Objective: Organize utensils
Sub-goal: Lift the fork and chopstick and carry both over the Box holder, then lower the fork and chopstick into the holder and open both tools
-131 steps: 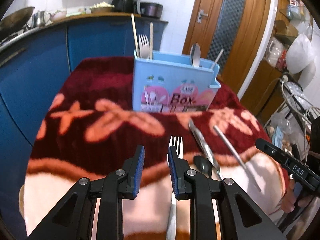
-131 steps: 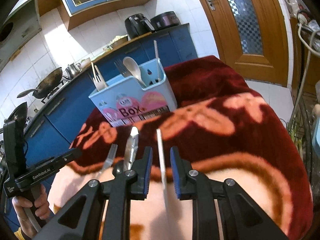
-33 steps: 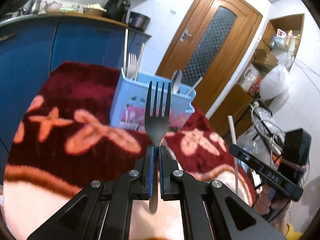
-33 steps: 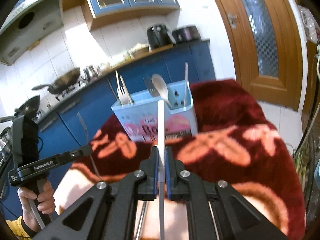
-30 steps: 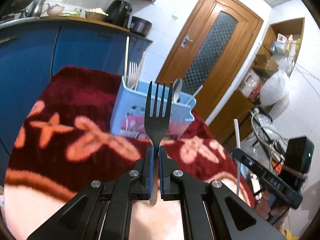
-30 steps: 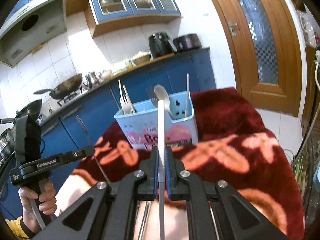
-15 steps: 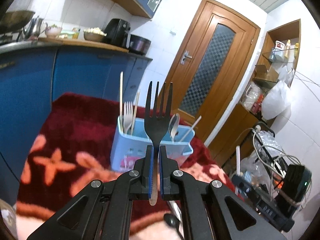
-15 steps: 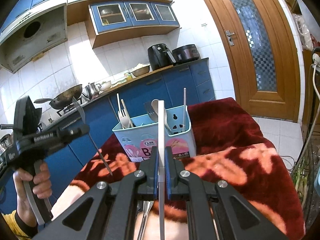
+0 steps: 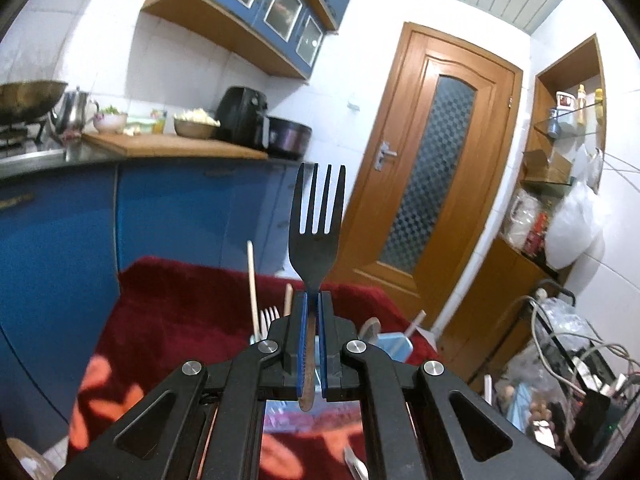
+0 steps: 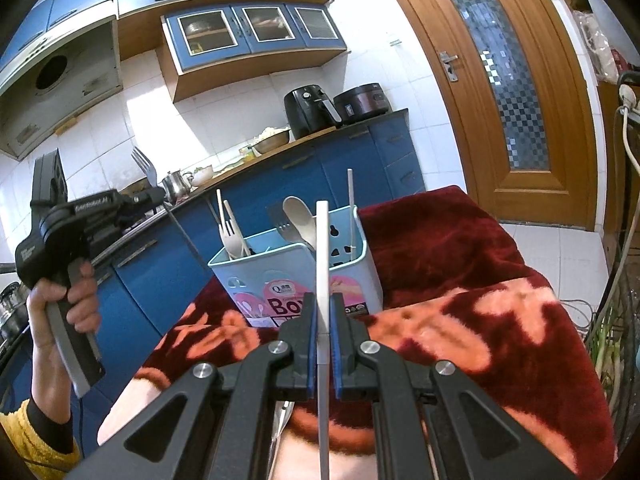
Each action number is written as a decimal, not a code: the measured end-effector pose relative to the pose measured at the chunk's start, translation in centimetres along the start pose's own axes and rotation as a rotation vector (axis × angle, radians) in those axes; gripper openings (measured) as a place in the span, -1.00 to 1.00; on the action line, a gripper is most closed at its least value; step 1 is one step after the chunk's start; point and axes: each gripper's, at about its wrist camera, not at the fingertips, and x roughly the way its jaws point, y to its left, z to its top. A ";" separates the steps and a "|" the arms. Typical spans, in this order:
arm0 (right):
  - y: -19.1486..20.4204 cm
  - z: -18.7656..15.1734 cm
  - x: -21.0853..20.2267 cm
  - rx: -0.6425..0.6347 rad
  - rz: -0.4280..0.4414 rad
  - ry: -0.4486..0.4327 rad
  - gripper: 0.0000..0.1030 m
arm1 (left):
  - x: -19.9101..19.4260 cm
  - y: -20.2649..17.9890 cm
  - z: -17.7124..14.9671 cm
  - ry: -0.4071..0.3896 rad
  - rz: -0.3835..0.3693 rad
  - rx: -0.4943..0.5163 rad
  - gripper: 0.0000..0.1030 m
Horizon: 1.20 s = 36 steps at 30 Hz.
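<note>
At frame centre, I am clamping a fork [image 9: 318, 232] in my left gripper [image 9: 313, 344] and a white stick [image 10: 322, 248] in my right gripper [image 10: 323, 324]; next, judging, both need lowering into the blue holder [image 10: 296, 268] below.

Bright, even kitchen light; strong fisheye bending with dark corners; lower foreground blurred.

Walls: white tile [image 10: 192, 120]
Cabinets: blue, glass-fronted uppers [image 10: 256, 26], lowers [image 9: 168, 216] under a counter [image 9: 176, 150]
Door: wood, patterned glass [image 9: 424, 184]
Floor: pale tile [image 10: 560, 248]
Table: red floral blanket [image 10: 460, 280]
Shelves: wooden alcove [image 9: 560, 120]
</note>
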 end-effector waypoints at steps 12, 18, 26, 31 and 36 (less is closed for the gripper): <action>-0.5 -0.2 0.6 0.017 0.003 0.016 -0.85 | 3.0 -0.3 0.5 -0.073 0.084 0.084 -0.92; -0.6 0.1 0.8 0.008 -0.002 0.012 -0.85 | 4.8 0.5 -1.7 -0.022 0.090 0.076 -0.92; -0.1 2.4 2.1 -0.022 -0.025 -0.025 -0.85 | 6.5 1.8 -4.0 0.026 0.088 0.045 -0.92; 0.7 5.0 3.5 -0.059 -0.018 -0.102 -0.85 | 6.8 1.8 -4.7 0.038 0.087 0.049 -0.92; 0.9 7.5 6.8 -0.071 -0.020 -0.174 -0.85 | 7.3 1.9 -5.6 0.053 0.074 0.051 -0.92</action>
